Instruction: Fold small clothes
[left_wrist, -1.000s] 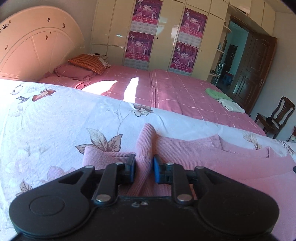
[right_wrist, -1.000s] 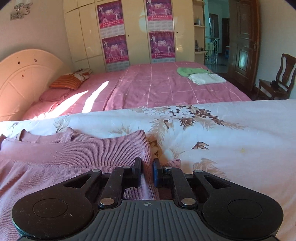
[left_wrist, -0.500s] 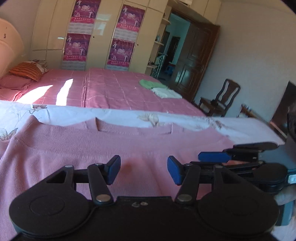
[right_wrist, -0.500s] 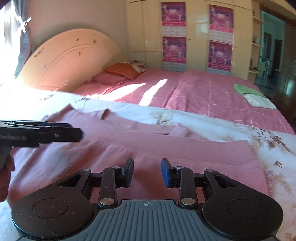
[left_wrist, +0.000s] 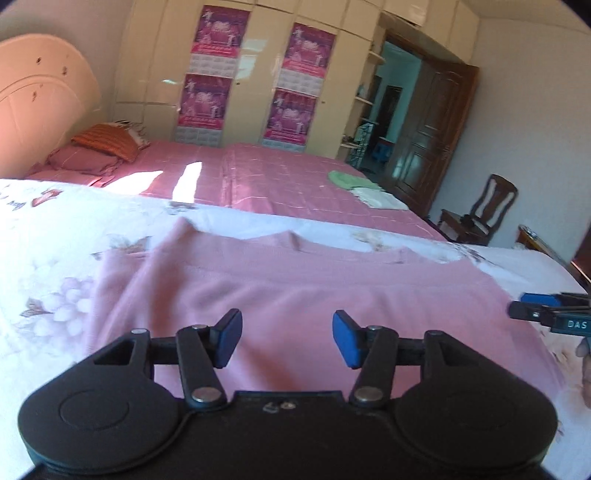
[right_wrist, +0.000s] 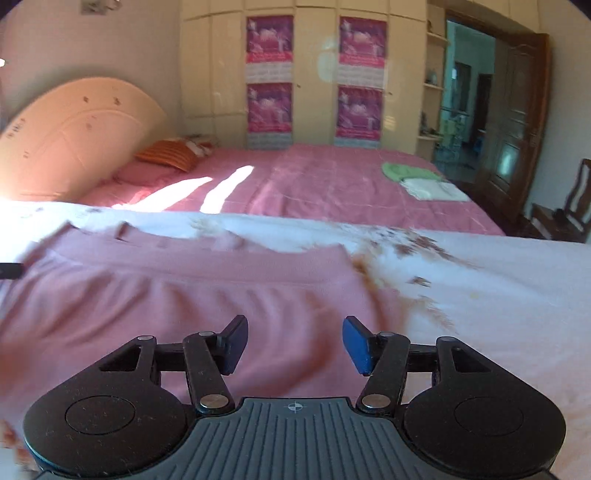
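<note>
Two grippers hung over one pink sweater (left_wrist: 303, 295) that lay spread on the floral sheet (left_wrist: 48, 258) of the near bed. The garment's long axis ran side to side across both views, its neckline (left_wrist: 343, 245) on the far edge and pointing toward the pink bed (left_wrist: 280, 181) beyond. The left gripper (left_wrist: 287, 339) had its blue-padded fingers (left_wrist: 229, 336) spread wide with nothing between them, only knit cloth showing below the gap; whether they touched the cloth could not be told. The right gripper (right_wrist: 294, 343) was likewise spread wide and held nothing, above the sweater's rippled right part near its edge. In the left wrist view the right gripper showed at the right border, bearing the white letters "DAS", cut off by the frame. Purple posters (right_wrist: 269, 75) on the wardrobe doors carried print too small to read. Green and white folded cloths (right_wrist: 421, 181) lay on the pink bed.
</note>
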